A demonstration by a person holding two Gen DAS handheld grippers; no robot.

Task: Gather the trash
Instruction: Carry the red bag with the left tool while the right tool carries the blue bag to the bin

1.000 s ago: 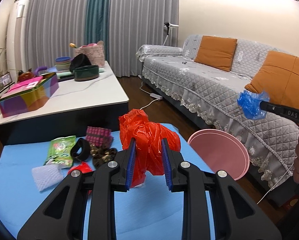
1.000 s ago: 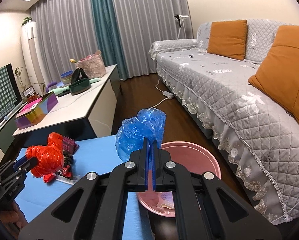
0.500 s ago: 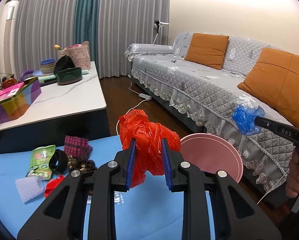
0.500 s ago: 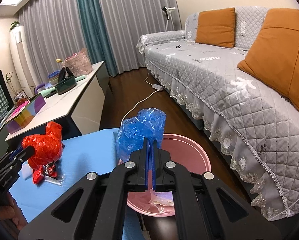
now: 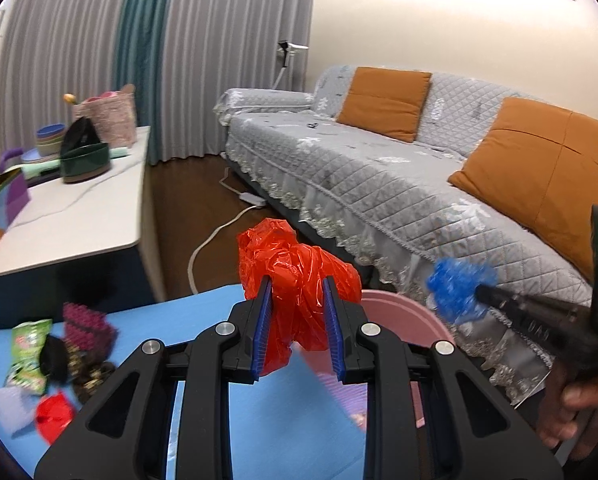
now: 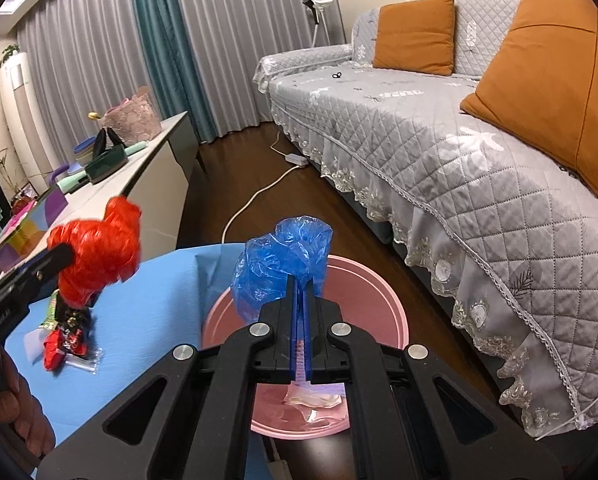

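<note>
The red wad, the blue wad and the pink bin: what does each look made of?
Red wad in the left gripper: thin plastic film, glossy, sharply creased. Blue wad in the right gripper: likewise thin film, translucent, with shiny wrinkles. Pink bin: probably rigid moulded plastic, going by its smooth, even rim and dull sheen.

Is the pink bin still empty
No, the pink bin already has pale crumpled wrappers lying on its bottom.

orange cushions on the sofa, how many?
2. One cushion leans on the backrest at the far end of the sofa; the other cushion sits nearer the camera, partly cut off by the frame edge.
</note>
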